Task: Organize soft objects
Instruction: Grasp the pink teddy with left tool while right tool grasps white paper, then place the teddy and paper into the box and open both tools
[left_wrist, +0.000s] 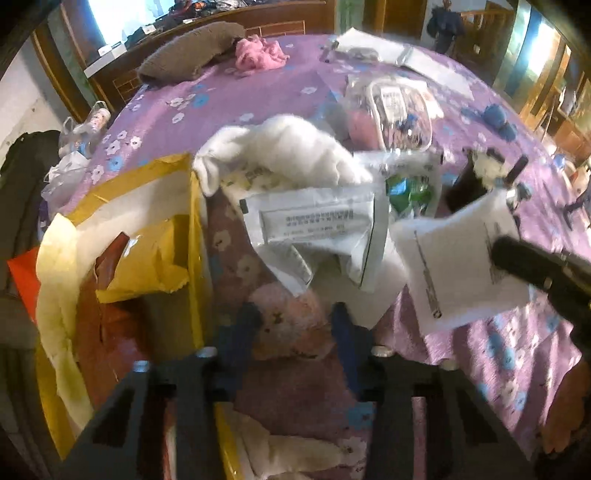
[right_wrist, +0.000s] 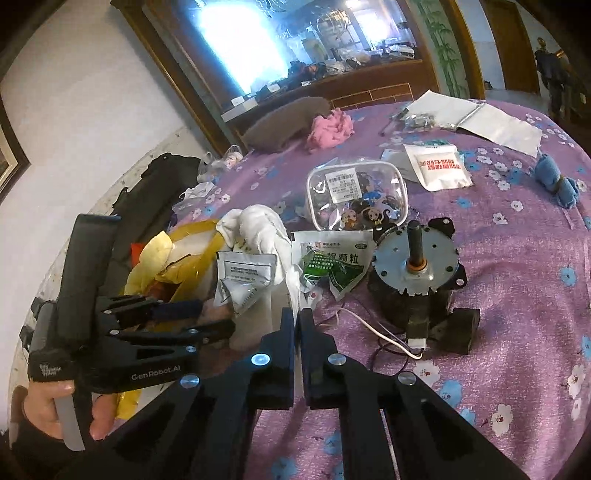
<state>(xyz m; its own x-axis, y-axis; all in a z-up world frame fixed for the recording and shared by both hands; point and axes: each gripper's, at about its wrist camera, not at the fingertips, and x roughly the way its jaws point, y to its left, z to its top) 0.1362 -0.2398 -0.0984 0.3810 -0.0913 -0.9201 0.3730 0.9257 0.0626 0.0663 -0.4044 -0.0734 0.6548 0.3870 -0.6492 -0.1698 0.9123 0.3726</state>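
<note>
My left gripper (left_wrist: 291, 325) has its blue-padded fingers on either side of a pink plush toy (left_wrist: 291, 321), next to the open yellow-taped box (left_wrist: 122, 258); whether it grips the toy is unclear. It also shows in the right wrist view (right_wrist: 207, 317). A white cloth (left_wrist: 284, 151) lies just beyond, over white packets (left_wrist: 314, 229). My right gripper (right_wrist: 297, 317) is shut on the edge of a thin white sheet (left_wrist: 461, 269) at the near table edge. A brown knit piece (right_wrist: 288, 122), pink fluffy yarn (right_wrist: 330, 127) and a blue plush (right_wrist: 557, 181) lie farther off.
On the purple flowered tablecloth (right_wrist: 517, 295) stand an electric motor (right_wrist: 415, 273) with wires, a clear pouch of stickers (right_wrist: 356, 195), a green medicine sachet (right_wrist: 332, 266), a white packet (right_wrist: 439, 166) and papers (right_wrist: 480, 118). A dark bag (right_wrist: 155, 192) lies left of the table.
</note>
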